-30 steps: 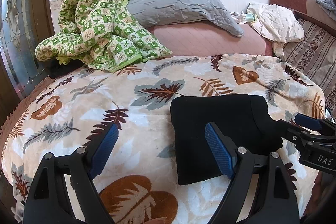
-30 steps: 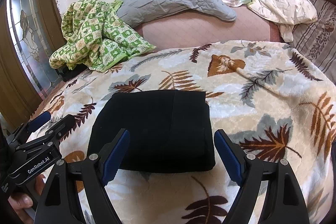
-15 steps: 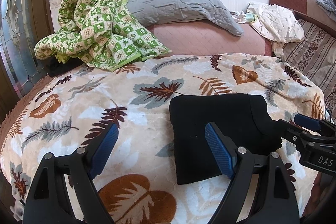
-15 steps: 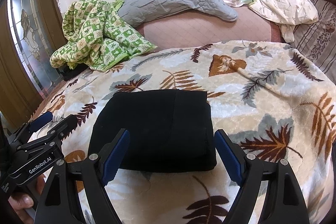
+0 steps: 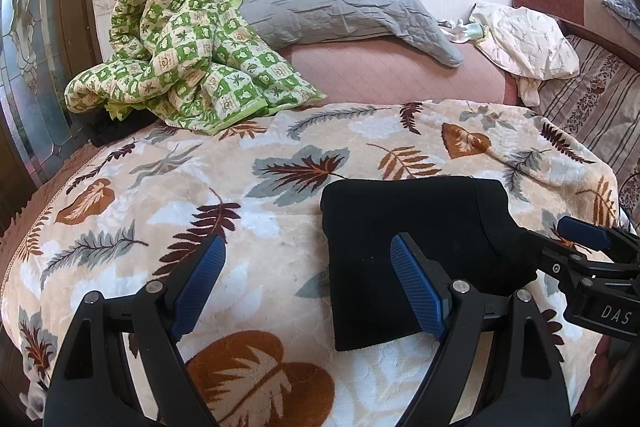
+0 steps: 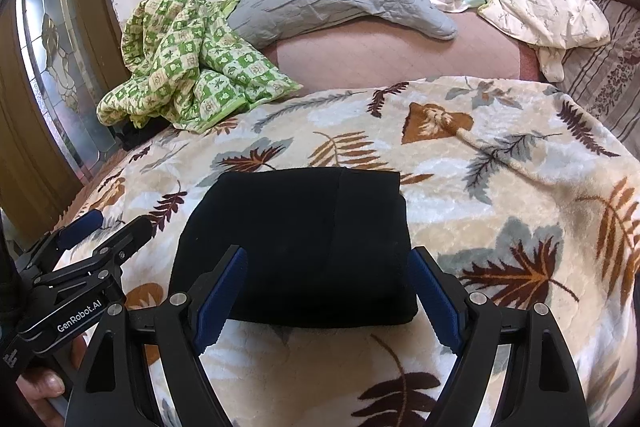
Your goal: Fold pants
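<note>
- Right gripper: nearest the black pants; jaws spread wide, holding nothing, the near edge of the bundle lying straight ahead between its fingers and about as wide as the gap.
- Left gripper: also wide open and empty, pointed mostly at bare leaf-print blanket; the pants lie ahead and to its right, only its right finger over their left part.
- The pants: folded into a compact rectangle flat on the blanket, long axis running left to right across the bed; folding looks about finished.
- Judgement: any last tidy suits the right gripper, being squarer to the bundle.
- Beyond: green checked quilt, grey pillow.
</note>
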The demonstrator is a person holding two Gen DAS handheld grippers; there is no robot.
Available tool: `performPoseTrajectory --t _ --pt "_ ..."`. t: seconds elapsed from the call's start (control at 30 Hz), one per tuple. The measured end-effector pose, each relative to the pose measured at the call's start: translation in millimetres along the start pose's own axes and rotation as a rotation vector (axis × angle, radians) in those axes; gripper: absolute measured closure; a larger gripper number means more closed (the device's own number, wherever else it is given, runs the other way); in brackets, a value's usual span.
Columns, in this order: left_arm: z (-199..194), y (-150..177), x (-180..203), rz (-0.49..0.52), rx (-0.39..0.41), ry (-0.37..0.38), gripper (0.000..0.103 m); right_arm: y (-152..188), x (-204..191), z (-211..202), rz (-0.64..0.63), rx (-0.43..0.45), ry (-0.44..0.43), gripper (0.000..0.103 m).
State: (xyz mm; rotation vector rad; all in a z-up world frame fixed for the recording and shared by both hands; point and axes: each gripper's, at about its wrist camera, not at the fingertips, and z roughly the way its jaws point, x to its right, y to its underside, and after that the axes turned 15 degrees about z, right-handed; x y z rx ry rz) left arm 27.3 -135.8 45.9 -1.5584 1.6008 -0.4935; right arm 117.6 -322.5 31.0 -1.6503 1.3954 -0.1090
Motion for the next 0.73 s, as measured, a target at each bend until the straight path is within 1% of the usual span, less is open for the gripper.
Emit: performPoseTrajectory --t 0.23,0.53,0.73 --pt "-1 0 0 -0.007 -0.002 0.006 0.018 0 1 -2 0.006 0.000 0.004 0.020" --pt "-6 1 -1 -0.007 0.015 0.005 0.018 2 1 -4 -0.016 -0.005 0.007 0.020" --pt "-17 -1 1 0.009 0.058 0.008 0.018 1 4 -10 -0.006 0.012 0.005 0.020"
